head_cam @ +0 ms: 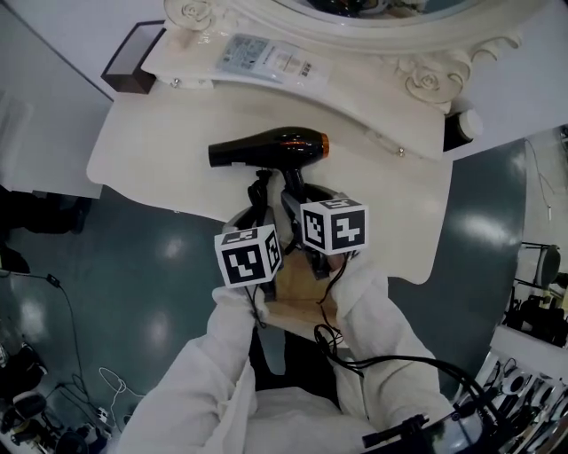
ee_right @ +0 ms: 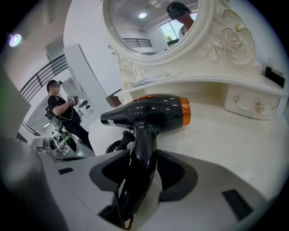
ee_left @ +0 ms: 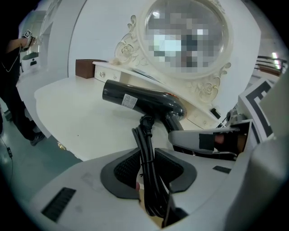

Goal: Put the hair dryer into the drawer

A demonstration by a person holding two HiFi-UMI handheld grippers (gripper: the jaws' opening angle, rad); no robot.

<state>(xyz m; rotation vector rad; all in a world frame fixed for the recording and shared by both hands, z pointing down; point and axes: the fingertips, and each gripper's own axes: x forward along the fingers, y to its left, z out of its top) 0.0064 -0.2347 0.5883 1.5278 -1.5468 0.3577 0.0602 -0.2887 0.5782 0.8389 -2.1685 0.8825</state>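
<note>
A black hair dryer (head_cam: 271, 148) with an orange rear ring lies on the white vanity table (head_cam: 151, 142), nozzle to the left. Its handle (ee_right: 143, 135) points toward me, and my right gripper (ee_right: 142, 167) is shut on it, pads on both sides. My left gripper (ee_left: 146, 164) is shut on the bundled black cord (ee_left: 145, 144) that runs from the handle's end. In the head view both grippers (head_cam: 260, 202) (head_cam: 299, 202) sit side by side at the table's front edge. Below them shows the tan inside of a drawer (head_cam: 300, 288), largely hidden by my sleeves.
An ornate white mirror frame (head_cam: 355, 27) stands at the back of the table, with a brown box (head_cam: 133, 62) at its left end and a dark object (head_cam: 457, 129) at its right. A small knobbed drawer (ee_right: 248, 106) sits under the mirror. A person (ee_right: 61, 108) stands far off.
</note>
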